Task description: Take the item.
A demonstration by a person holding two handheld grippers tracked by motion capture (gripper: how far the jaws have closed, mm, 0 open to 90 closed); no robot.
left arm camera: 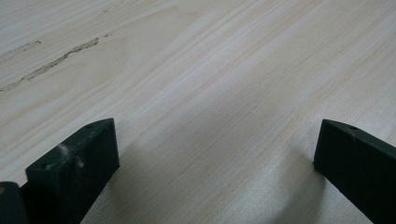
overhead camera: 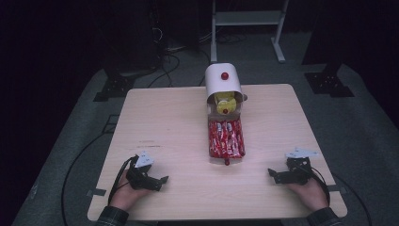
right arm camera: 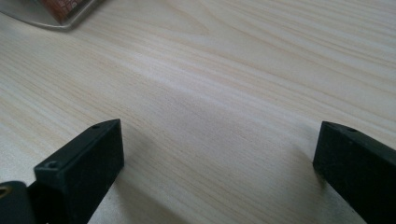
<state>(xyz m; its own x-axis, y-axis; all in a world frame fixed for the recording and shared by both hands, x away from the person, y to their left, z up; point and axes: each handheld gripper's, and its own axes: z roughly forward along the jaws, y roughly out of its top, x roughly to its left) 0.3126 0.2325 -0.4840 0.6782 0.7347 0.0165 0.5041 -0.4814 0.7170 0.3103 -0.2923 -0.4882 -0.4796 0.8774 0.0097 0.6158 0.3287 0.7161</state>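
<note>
So we hold the left gripper [overhead camera: 157,181] low at the table's [overhead camera: 179,141] near-left edge, jaws spread wide over bare wood. Mid-table lies the tray of red packets [overhead camera: 226,138], well apart from both grippers, a white box [overhead camera: 223,84] behind it. Near-right, the right gripper [overhead camera: 275,174] sits spread too, pinching nothing.

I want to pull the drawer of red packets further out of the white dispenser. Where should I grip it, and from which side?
Grip the small red knob on the near end of the drawer, coming from the person's side. It probably suits best: it sticks out toward both open grippers, and the far end sits under the white dispenser.
</note>
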